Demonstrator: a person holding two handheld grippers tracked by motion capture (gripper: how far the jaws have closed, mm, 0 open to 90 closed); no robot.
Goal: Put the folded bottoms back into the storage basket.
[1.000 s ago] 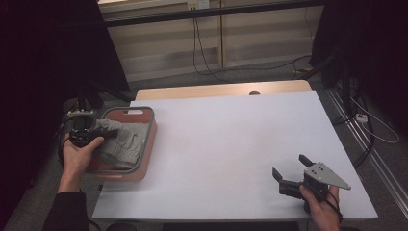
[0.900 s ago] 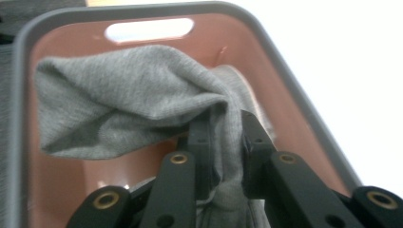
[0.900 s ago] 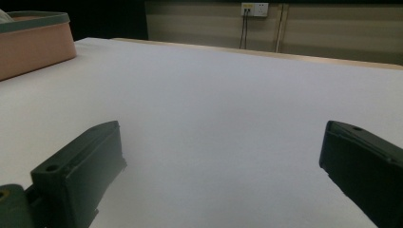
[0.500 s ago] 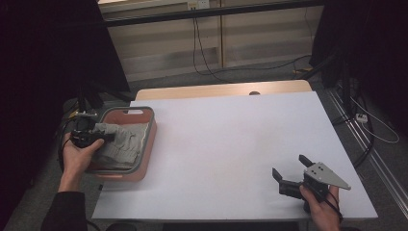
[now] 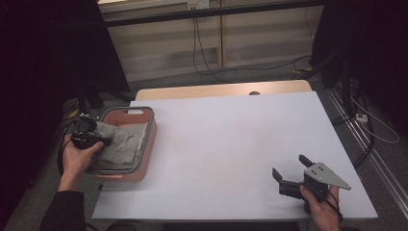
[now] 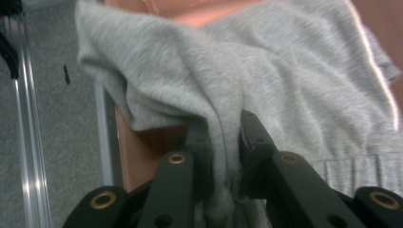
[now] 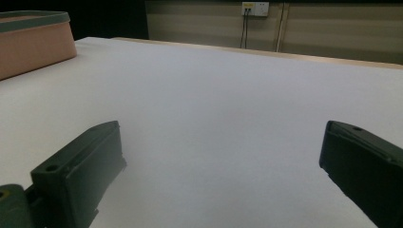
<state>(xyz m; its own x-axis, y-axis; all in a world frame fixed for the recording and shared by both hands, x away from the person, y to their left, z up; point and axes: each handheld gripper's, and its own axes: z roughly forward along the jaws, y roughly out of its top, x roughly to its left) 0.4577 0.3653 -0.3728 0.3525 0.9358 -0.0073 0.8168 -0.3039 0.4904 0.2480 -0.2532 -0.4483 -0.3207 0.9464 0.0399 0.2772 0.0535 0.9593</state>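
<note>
Clearly, the left gripper [image 5: 103, 141] had its jaws clamped on a fold of the grey cloth [image 5: 120, 144], which lay bunched inside the pink basket [image 5: 146, 149] at the table's left edge. From the left gripper view, the cloth [image 6: 228, 95] was pinched tight between the two black jaws, with a bulge of it draped over the basket's near wall [image 6: 142, 147] and hanging toward the carpeted floor [image 6: 57, 142]. The basket sat right at the left margin of the white table [image 5: 231, 144], its outer side overhanging or flush with the edge; which of the two could not be told. The left hand [image 5: 79, 156] was outside the table's outline, beside the basket.

Meanwhile the right gripper [image 5: 288, 175] rested near the front right corner of the table, held in the right hand [image 5: 322, 207], its jaws spread wide with nothing between them. In the right gripper view, bare table surface [image 7: 214, 104] stretched ahead between the parted jaws, with the basket [image 7: 33, 42] well apart at the far left.

Between the basket and the right gripper the tabletop lay broad and unobstructed, running back to the wooden strip [image 5: 216, 90] along the far edge. Cables [image 5: 202, 48] trailed on the floor beyond that edge.
</note>
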